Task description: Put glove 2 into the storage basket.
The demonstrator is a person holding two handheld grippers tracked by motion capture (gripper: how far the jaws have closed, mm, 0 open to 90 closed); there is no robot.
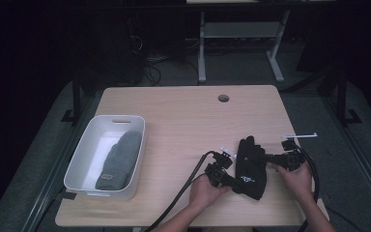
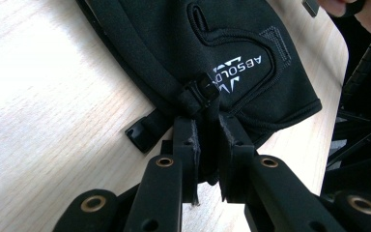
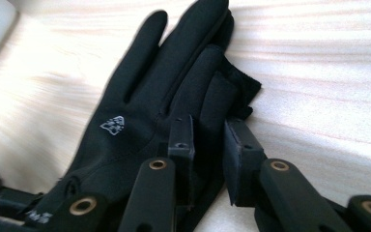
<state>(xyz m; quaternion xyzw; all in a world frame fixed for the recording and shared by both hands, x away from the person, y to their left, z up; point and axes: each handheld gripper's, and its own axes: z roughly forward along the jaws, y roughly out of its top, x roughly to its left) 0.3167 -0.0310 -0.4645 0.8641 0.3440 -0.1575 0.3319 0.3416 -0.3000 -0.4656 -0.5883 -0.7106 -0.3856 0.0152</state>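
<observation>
Both grippers pinch the black glove (image 1: 250, 166), the left gripper (image 1: 230, 182) at its cuff and the right gripper (image 1: 270, 158) at its thumb-side edge, apparently to lift it evenly toward the white bin (image 1: 79, 164) holding a grey mitten (image 1: 120, 159).

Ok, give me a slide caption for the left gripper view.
Left tongs pinch the cuff edge of a black glove lying on the wooden table.

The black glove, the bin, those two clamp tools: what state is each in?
Black glove: flat on the table, gripped at both edges.
Left gripper: shut on the glove's cuff edge.
Right gripper: jaws around the glove's side edge.
White bin: open-topped, holding a grey mitten.
Grey mitten: lying flat inside the bin.
</observation>
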